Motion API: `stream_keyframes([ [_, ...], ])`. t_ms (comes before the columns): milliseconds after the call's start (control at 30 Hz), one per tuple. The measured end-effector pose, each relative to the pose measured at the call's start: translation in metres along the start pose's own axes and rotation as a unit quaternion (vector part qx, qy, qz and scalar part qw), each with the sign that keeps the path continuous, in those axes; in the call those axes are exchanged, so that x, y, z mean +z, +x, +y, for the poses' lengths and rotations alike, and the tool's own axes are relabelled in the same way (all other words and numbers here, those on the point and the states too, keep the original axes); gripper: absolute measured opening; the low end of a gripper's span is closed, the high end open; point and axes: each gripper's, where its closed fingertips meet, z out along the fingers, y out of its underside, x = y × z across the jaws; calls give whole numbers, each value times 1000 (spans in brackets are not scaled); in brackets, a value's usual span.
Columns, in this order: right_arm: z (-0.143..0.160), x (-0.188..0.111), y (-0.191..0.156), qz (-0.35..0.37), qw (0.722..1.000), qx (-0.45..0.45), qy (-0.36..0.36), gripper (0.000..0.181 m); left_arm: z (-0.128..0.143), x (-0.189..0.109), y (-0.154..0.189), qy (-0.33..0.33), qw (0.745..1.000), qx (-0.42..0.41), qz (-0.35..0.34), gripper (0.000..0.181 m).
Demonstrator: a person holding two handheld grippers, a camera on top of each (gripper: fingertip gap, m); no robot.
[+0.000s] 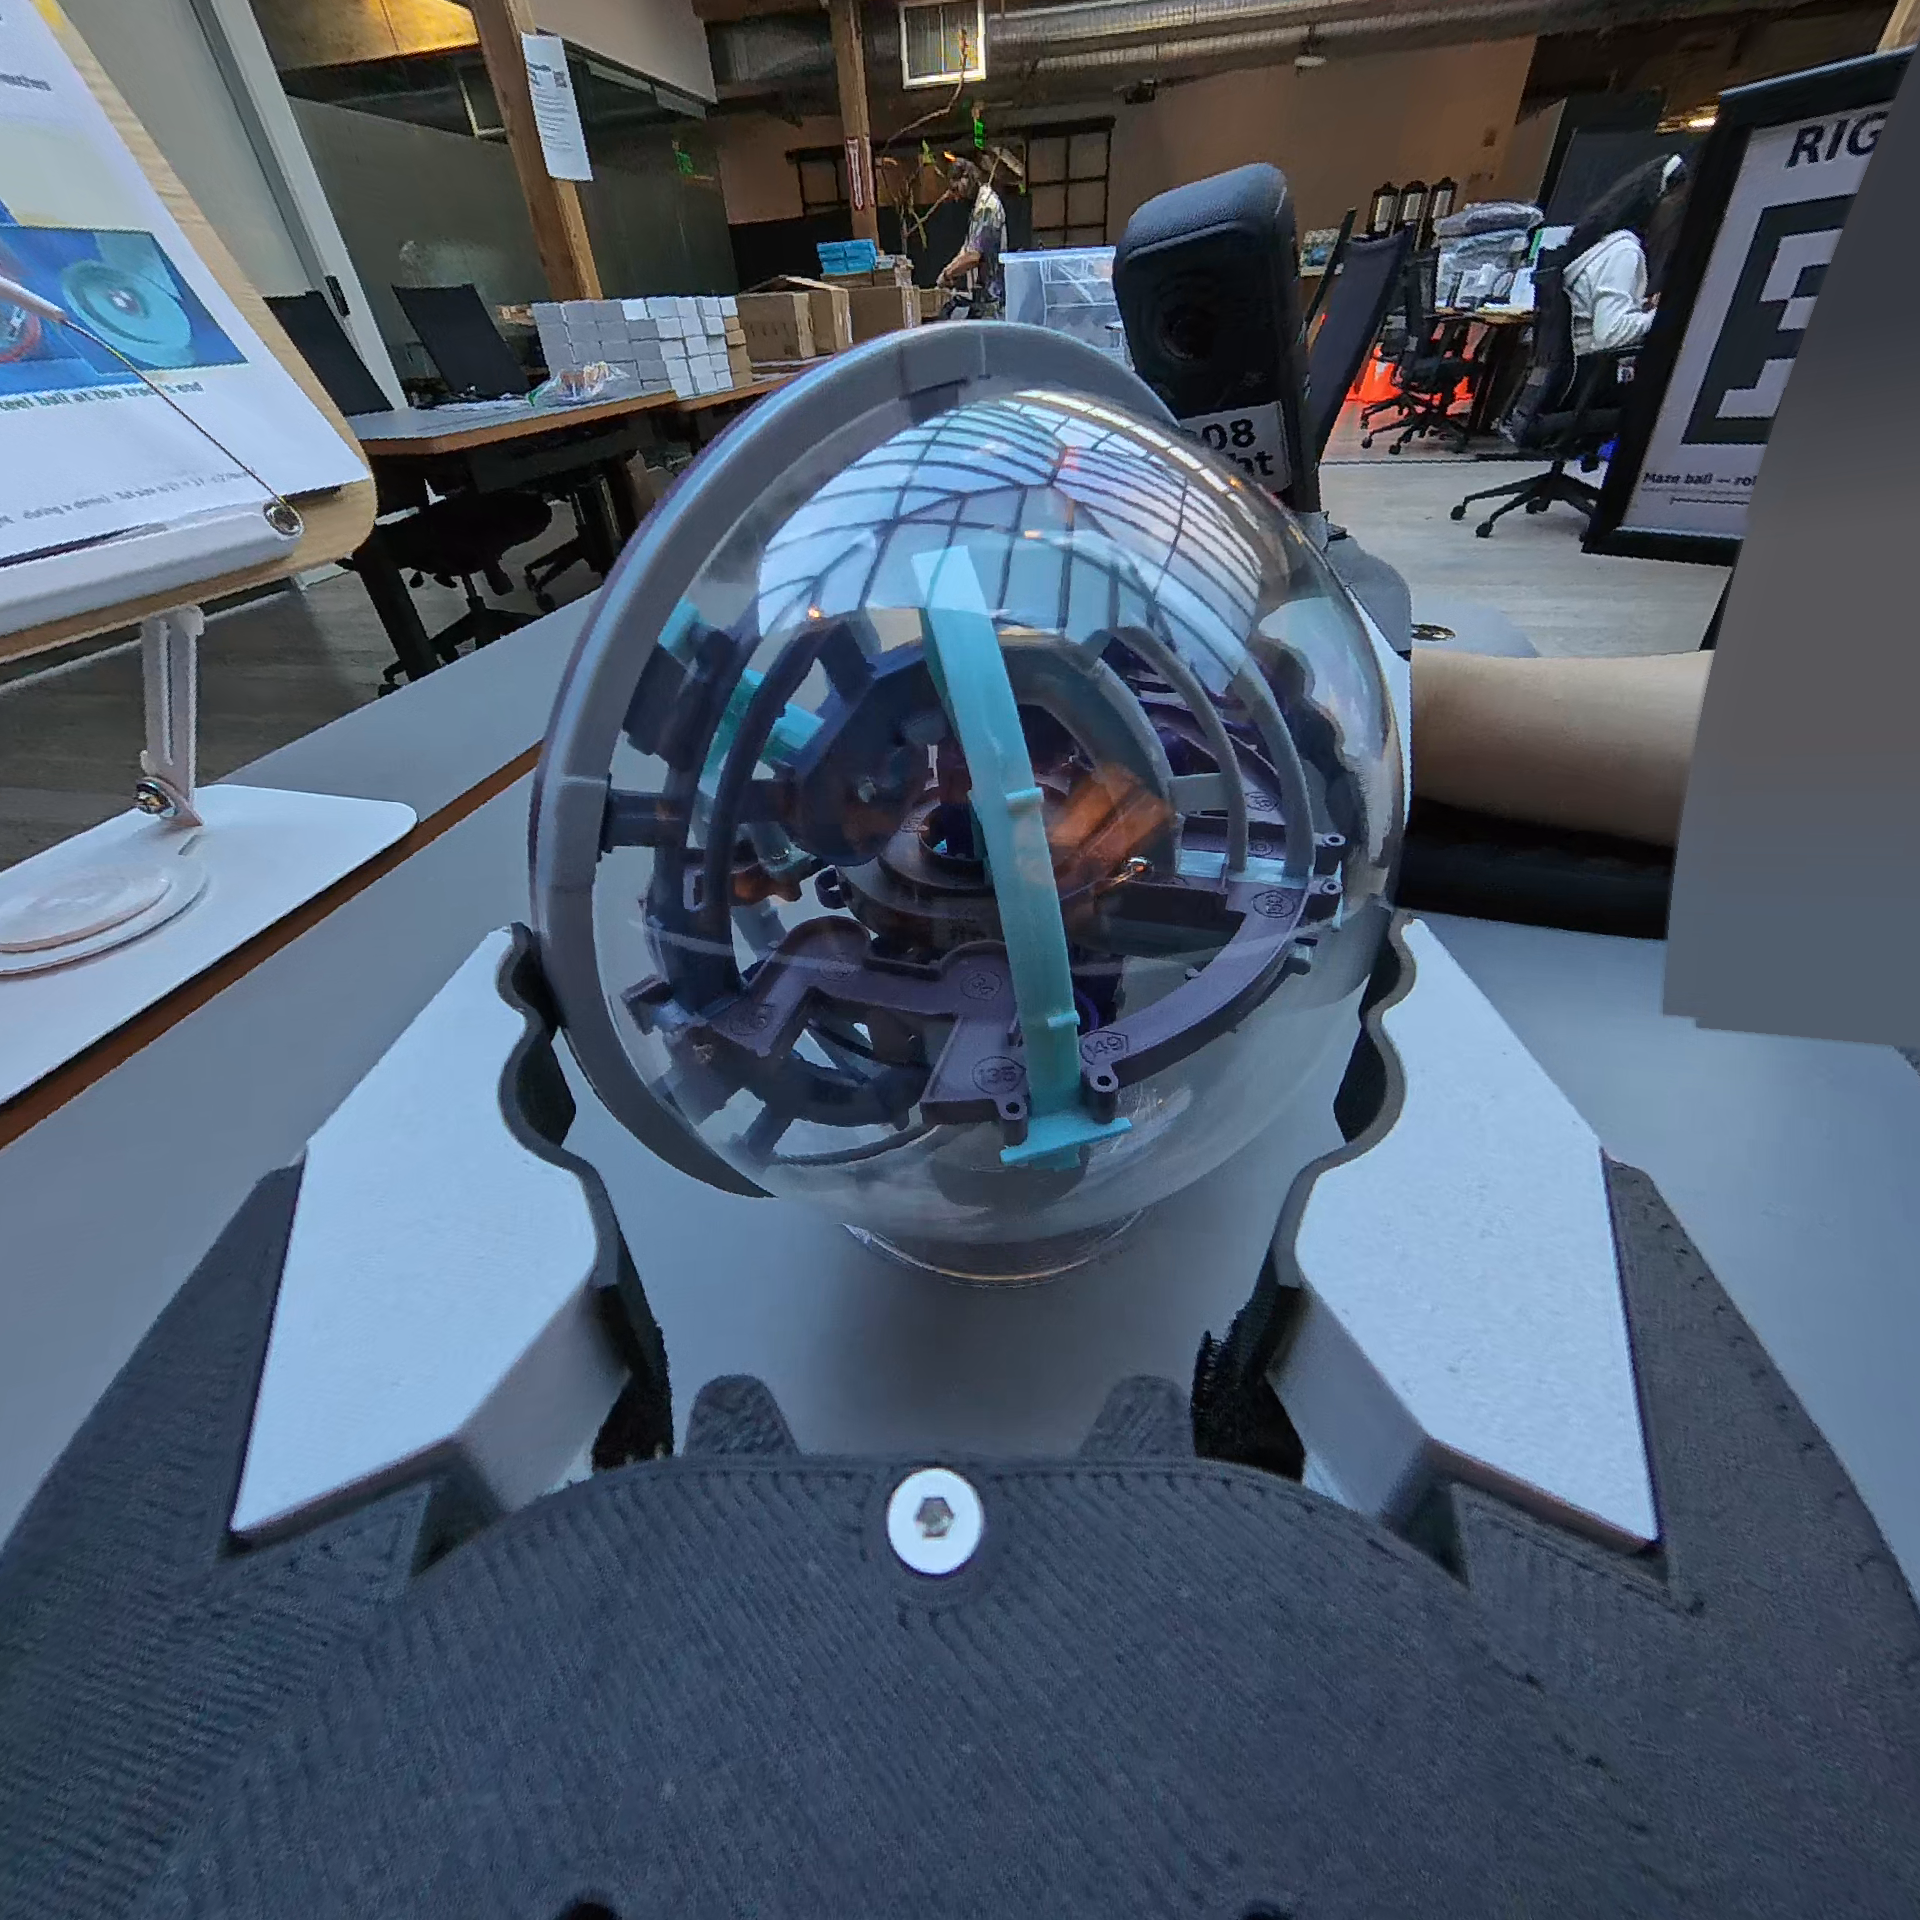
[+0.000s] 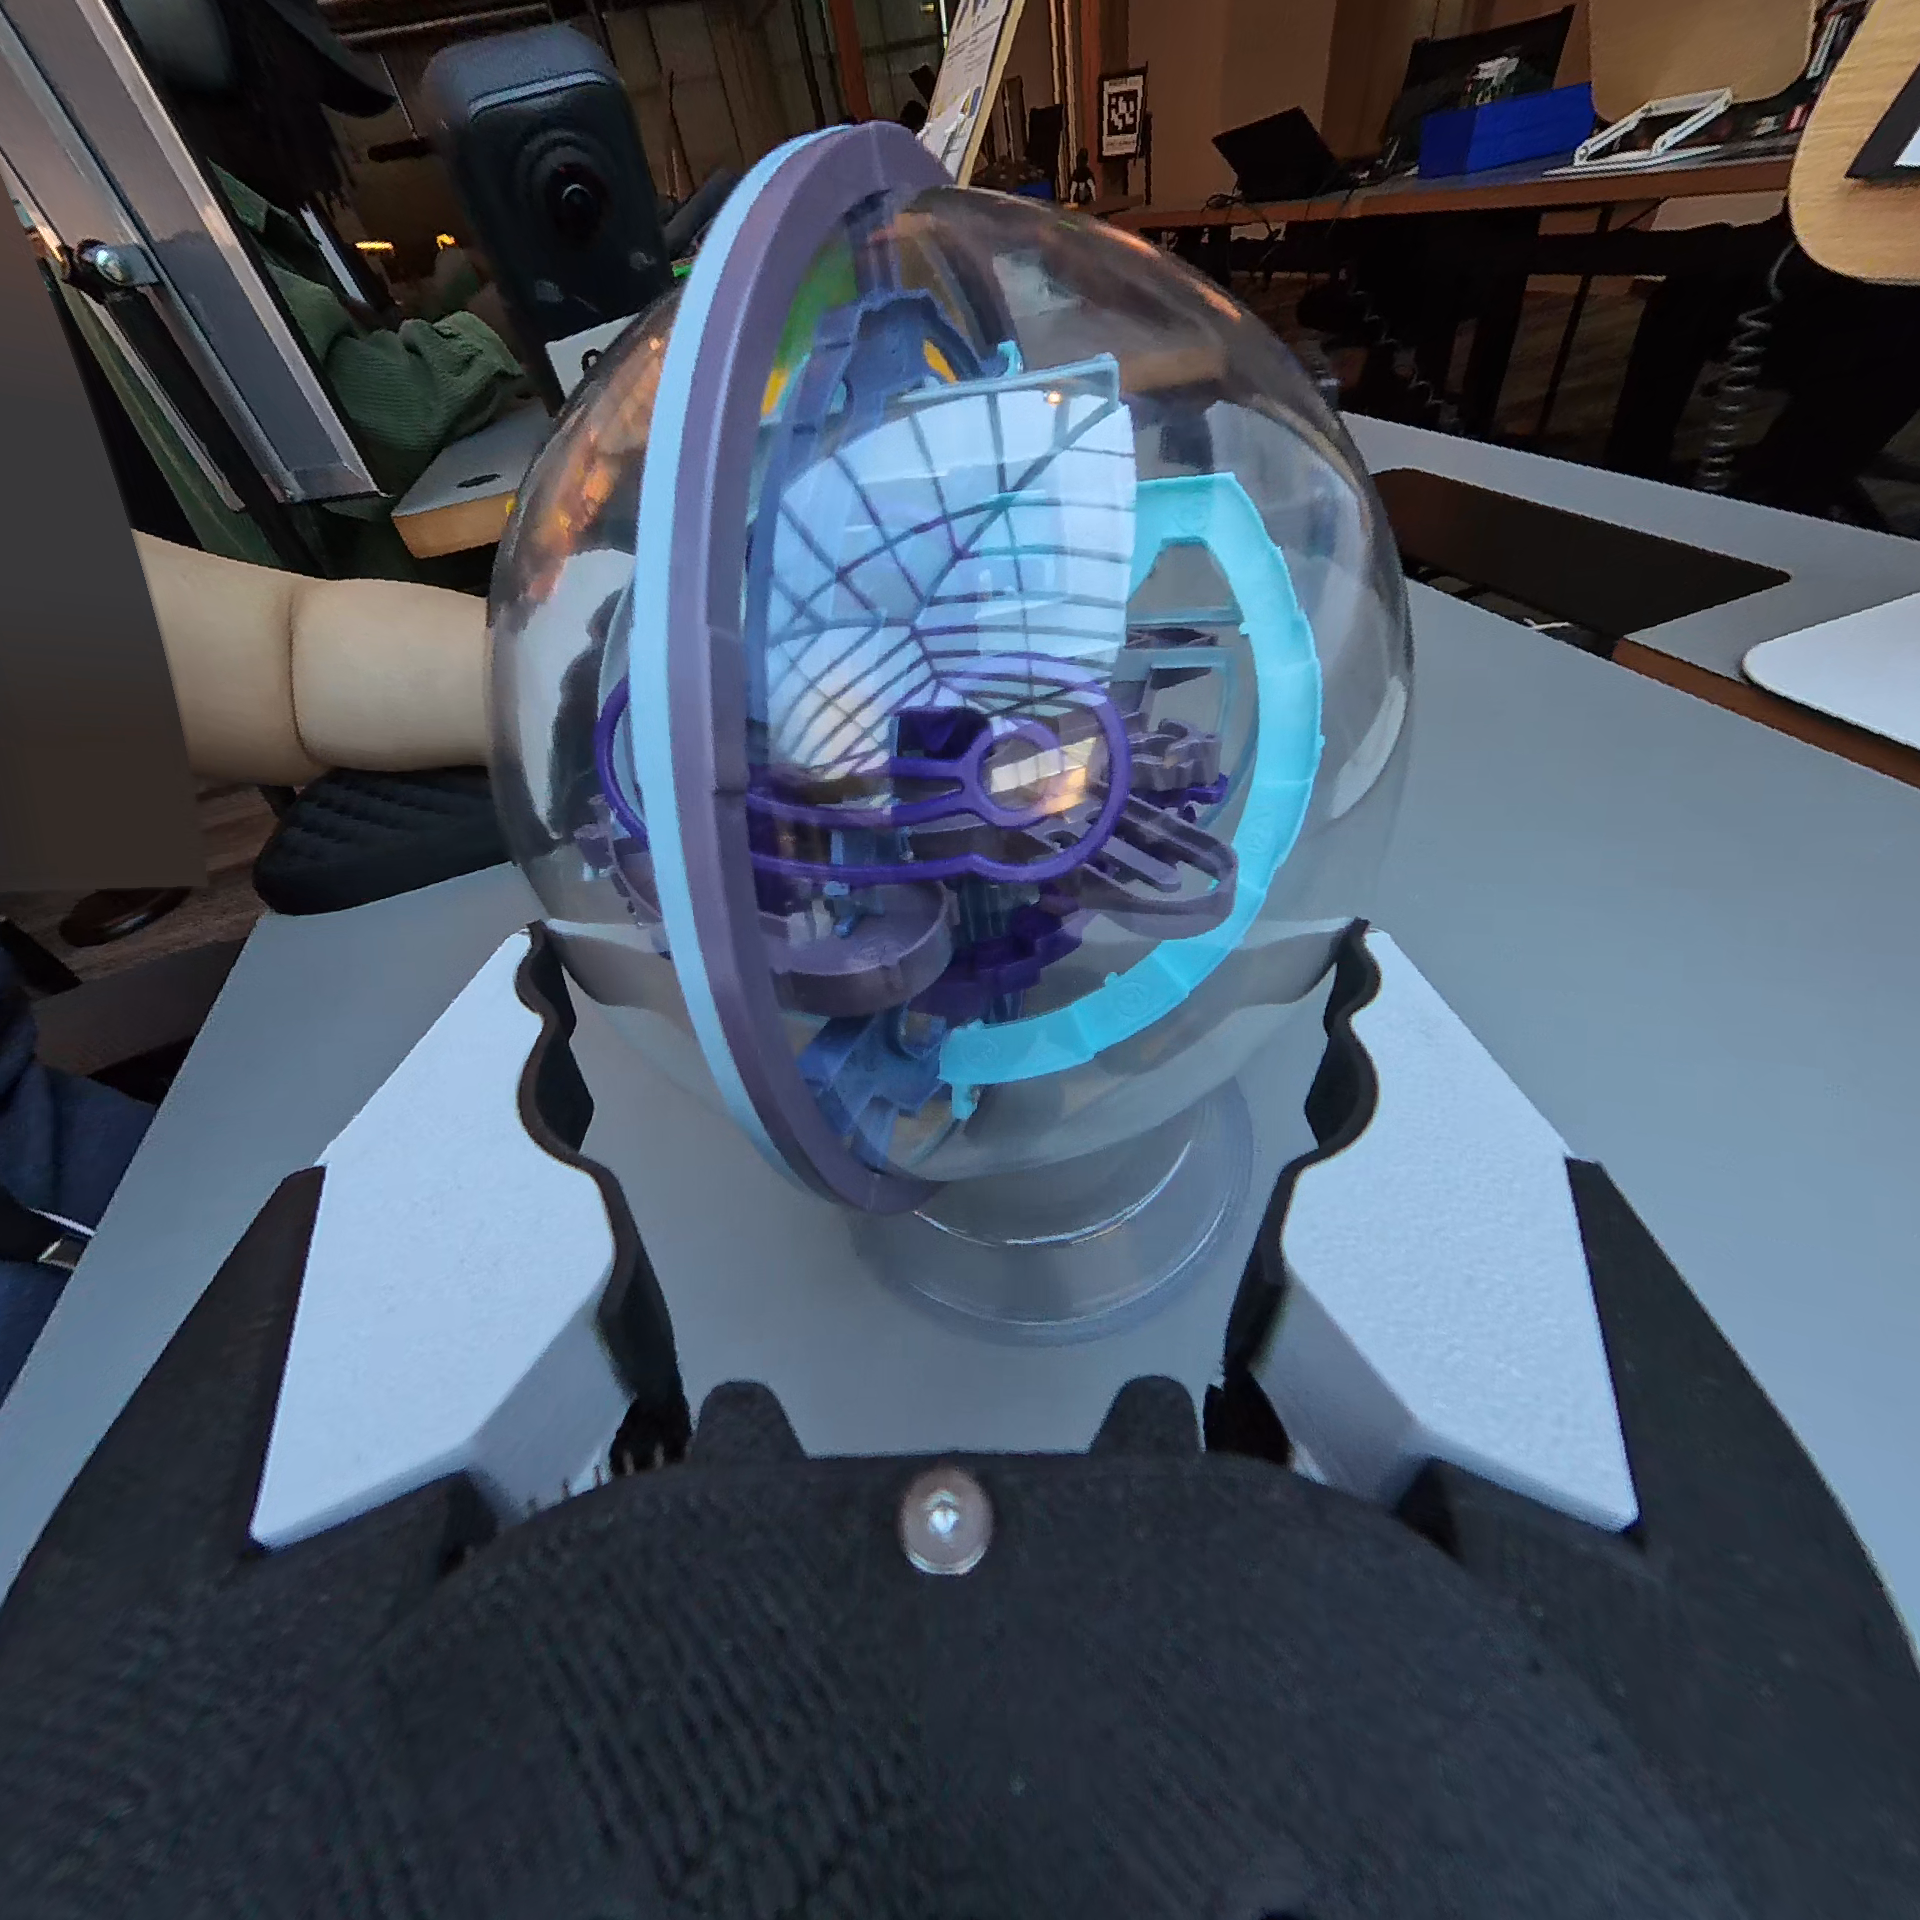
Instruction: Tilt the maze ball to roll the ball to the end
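Note:
The maze ball (image 1: pixel 966 790) is a clear sphere with a grey ring and teal and purple tracks inside. It stands on a clear round stand (image 1: pixel 987 1252) on the grey table (image 1: pixel 1714 1195). My left gripper (image 1: pixel 956 987) has its jaws spread wide, fingertips against the sphere's lower sides. In the right wrist view the maze ball (image 2: pixel 935 675) sits on the stand (image 2: pixel 1049 1278), and my right gripper (image 2: pixel 945 956) clasps it the same way from the opposite side. I cannot pick out the small ball inside.
A paper sheet on a white stand (image 1: pixel 156 312) is at the left, and a framed sign (image 1: pixel 1766 312) at the right. A person's forearm (image 1: pixel 1558 738) rests behind the sphere. The other gripper's camera (image 2: pixel 551 177) shows beyond the sphere. A dark recess (image 2: pixel 1558 561) is in the table.

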Motion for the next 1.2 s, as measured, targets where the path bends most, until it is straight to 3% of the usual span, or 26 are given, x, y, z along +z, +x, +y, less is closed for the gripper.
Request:
stream_keyframes([
  [467,14,0,10,15,1000,-7,-27,148,5,11,-4,-6,1000,25,-5,149],
  [1200,10,-1,12,35,999,-31,-26,149,10,12,-4,-7,1000,8,-3,149],
])
